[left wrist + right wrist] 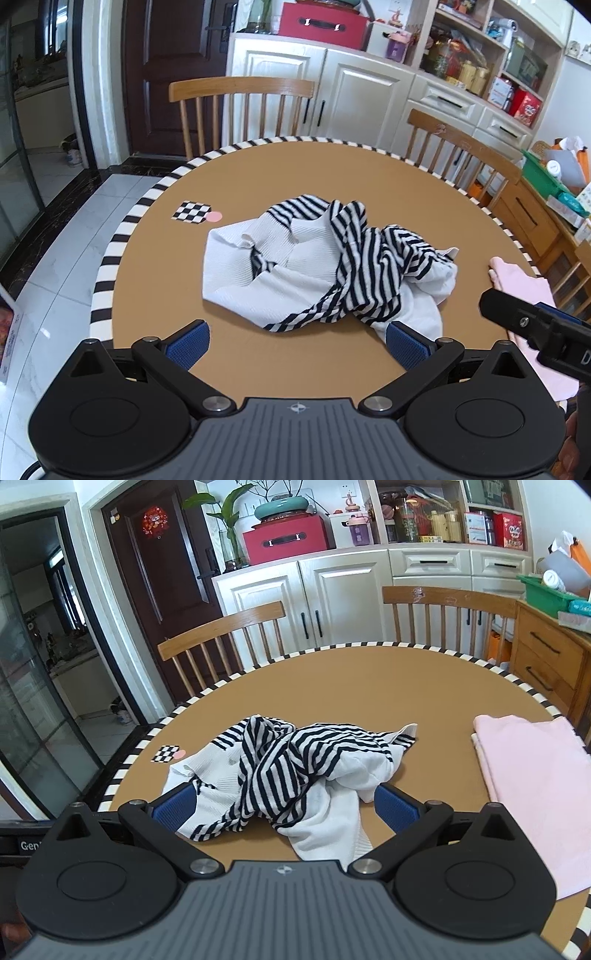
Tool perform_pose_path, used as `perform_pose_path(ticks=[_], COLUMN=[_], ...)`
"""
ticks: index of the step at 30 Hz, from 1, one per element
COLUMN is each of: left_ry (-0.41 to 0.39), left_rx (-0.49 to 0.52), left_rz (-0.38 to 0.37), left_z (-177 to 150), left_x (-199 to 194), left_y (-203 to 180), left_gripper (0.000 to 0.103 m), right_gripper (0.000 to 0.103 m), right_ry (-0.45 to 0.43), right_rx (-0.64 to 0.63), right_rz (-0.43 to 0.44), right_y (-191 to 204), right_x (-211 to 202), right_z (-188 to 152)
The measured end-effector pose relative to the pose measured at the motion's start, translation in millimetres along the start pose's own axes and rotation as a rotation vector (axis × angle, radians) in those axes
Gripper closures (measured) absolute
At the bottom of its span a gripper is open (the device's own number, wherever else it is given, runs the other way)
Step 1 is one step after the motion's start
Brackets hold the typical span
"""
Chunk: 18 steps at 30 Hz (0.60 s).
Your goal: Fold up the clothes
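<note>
A crumpled white garment with navy-and-white striped parts [325, 266] [295, 771] lies in a heap in the middle of the round brown table [332, 170] [369, 686]. My left gripper [297, 345] hovers open just short of the heap's near edge, with nothing between its blue pads. My right gripper [286, 812] is open too, its blue pads either side of the heap's near white and striped folds, not closed on them. A folded pink garment [535, 786] [517, 280] lies flat on the table's right side. The right gripper's black body [535, 328] shows in the left wrist view over the pink cloth.
A checkerboard marker with a pink dot [194, 212] [168, 754] lies left of the heap. Two wooden chairs [240, 107] [461, 155] stand at the far rim. White cabinets [332, 590] and a wooden drawer unit [546, 657] lie beyond. The table rim is black-and-white striped [110, 254].
</note>
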State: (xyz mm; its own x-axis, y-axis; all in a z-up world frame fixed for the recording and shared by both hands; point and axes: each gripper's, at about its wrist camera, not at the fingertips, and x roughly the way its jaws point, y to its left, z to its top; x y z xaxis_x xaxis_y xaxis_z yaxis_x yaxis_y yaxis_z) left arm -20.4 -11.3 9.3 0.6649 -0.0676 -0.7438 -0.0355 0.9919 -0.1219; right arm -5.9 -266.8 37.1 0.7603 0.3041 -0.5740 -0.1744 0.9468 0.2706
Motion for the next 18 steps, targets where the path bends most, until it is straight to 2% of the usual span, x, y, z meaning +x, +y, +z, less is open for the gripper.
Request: perform_pose_path(ticks=[5, 8, 10, 14, 16, 17, 18], left_ry=[-0.040, -0.026, -0.020, -0.005, 0.022, 0.038, 0.053], left_rx=[0.038, 0.043, 0.040, 0.090, 0.125, 0.140, 0.157], left_rz=[0.059, 0.071, 0.083, 0.111, 0.131, 0.118, 0.095], left_z=[-1, 0, 1, 6, 9, 11, 13], left_x=[18, 46, 65, 109, 134, 145, 156], left_y=[1, 6, 9, 14, 17, 19, 22], left_gripper=[0.002, 0.015, 0.018, 0.017, 0.018, 0.021, 0.031], right_gripper=[0.000, 0.001, 0.003, 0.003, 0.003, 0.004, 0.006], right_ry=[-0.027, -0.028, -0.011, 0.021, 0.034, 0.041, 0.050], right_rx=[-0.031, -0.111, -0.150, -0.206, -0.208, -0.207, -0.169], right_rz=[0.040, 0.103, 0.105, 0.067, 0.017, -0.011, -0.033], right_y=[-19, -31, -34, -27, -25, -24, -25], right_x=[17, 44, 65, 104, 121, 130, 135], right_z=[-3, -9, -12, -9, -6, -4, -2])
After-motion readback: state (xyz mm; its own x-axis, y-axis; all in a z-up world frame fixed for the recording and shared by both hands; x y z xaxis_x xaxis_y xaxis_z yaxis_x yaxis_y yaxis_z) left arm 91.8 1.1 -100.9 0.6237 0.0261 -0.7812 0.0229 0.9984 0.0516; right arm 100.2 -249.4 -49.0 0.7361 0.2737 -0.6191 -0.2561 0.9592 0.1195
